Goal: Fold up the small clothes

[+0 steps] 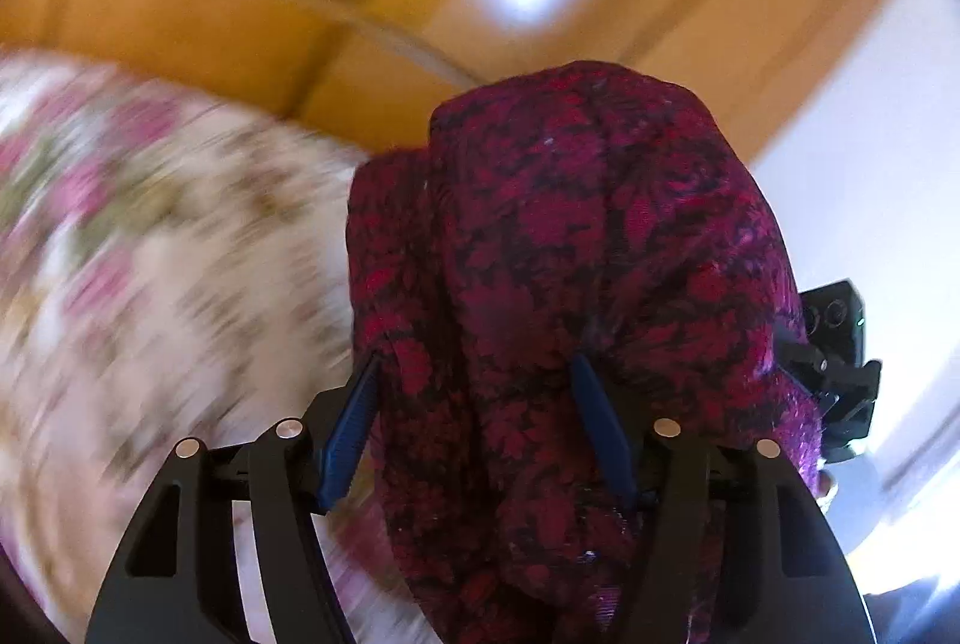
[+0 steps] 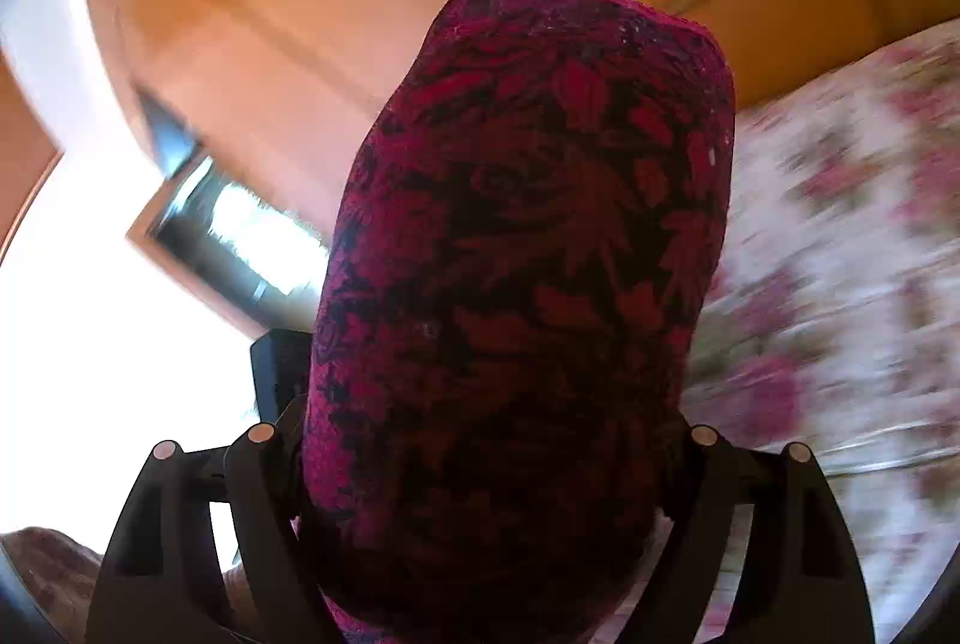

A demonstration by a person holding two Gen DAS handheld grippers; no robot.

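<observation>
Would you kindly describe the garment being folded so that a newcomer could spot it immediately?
Start from the pale floral bedspread below the glossy orange wood panel. The garment is bunched in front of it, draped across both grippers. Its dark crimson-and-black leaf pattern sets it apart.

You'll find no readable text in either view: no labels, brands, numbers or signs. The garment (image 1: 576, 248) carries only a red-and-black leaf pattern; the bedspread (image 1: 132, 248) only blurred flowers.

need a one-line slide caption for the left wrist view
Left gripper with crimson-and-black patterned garment draped between its blue fingers, above a blurred floral bedsheet.
</observation>
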